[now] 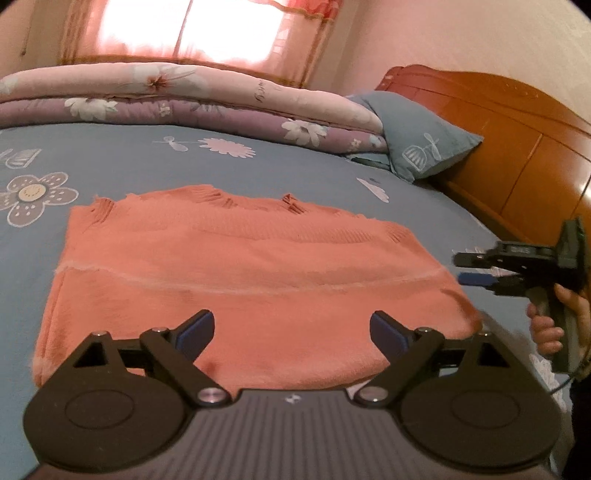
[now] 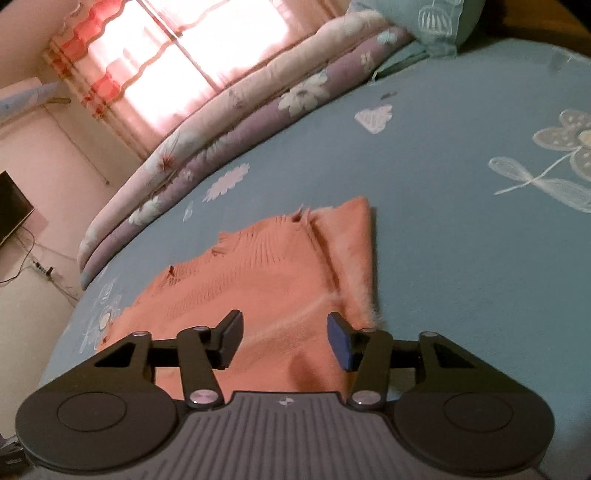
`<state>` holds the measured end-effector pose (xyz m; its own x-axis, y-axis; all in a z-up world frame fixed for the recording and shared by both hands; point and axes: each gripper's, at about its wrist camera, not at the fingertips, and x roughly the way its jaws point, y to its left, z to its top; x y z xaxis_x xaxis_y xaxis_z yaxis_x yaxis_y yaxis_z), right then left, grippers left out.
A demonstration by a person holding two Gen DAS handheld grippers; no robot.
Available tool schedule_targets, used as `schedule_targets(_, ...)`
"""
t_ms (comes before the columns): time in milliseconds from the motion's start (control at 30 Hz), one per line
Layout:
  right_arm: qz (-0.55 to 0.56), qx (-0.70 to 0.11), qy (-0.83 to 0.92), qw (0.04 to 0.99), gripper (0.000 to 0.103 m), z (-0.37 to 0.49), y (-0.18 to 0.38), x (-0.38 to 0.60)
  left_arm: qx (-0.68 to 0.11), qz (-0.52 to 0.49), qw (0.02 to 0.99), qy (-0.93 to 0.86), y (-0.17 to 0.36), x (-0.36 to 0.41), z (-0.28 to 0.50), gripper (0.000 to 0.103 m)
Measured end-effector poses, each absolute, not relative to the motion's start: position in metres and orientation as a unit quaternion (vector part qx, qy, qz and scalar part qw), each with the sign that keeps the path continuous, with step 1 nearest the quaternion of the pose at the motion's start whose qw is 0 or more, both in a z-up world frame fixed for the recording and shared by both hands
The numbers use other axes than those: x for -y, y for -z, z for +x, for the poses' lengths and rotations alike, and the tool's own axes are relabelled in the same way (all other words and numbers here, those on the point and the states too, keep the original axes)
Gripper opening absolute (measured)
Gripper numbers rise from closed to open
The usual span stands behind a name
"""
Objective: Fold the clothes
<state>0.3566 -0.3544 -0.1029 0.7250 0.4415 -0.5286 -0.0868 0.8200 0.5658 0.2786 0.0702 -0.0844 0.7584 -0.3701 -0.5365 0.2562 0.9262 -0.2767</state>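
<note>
An orange knit garment (image 1: 240, 277) lies folded flat on the blue flowered bed sheet (image 1: 147, 162), its frayed ribbed edge on the far side. My left gripper (image 1: 291, 332) hovers open over the garment's near edge, with nothing between its blue pads. In the left wrist view my right gripper (image 1: 460, 268) is held by a hand (image 1: 546, 328) just off the garment's right edge, its fingers a little apart. In the right wrist view the right gripper (image 2: 284, 339) stands open over the near right part of the garment (image 2: 266, 266), pads clear of the cloth.
A folded pink and purple flowered quilt (image 1: 184, 96) runs along the far side of the bed. A blue pillow (image 1: 417, 136) leans against the wooden headboard (image 1: 498, 129) at the right. A curtained window (image 1: 184, 29) is behind. A dark screen (image 2: 11, 210) and cables stand by the wall.
</note>
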Motion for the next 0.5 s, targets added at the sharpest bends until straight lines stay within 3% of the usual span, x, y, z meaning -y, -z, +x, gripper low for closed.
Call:
schedule_targets(100,0.246,-0.348,-0.177,0.887,0.062,0.346,0.099,0.348,-0.306,-0.103,0.932,0.162,0.086,-0.072,0.281,0.091)
schedule_targets(167,0.232,-0.361,-0.188,0.883,0.070,0.342,0.102,0.344,-0.309,-0.107,0.931,0.162,0.088,-0.071,0.282,0.091)
schedule_targets(367,0.242,-0.355,-0.162,0.888,0.066,0.334,0.102,0.357,-0.332,-0.116,0.920,0.174,0.098,-0.064,0.290,0.091)
schedule_targets(400,0.242,-0.343,-0.156,0.894,0.065,0.330,0.097,0.358,-0.337,-0.119,0.917,0.177,0.100,-0.063,0.291,0.091)
schedule_targets(467,0.231,-0.320,-0.143,0.908,0.044,0.325,0.086,0.357,-0.341,-0.117,0.915,0.182,0.101,-0.059,0.293,0.091)
schedule_targets(500,0.231,-0.311,-0.138,0.912,0.039,0.324,0.081,0.357,-0.343,-0.114,0.914,0.184,0.102,-0.056,0.294,0.091)
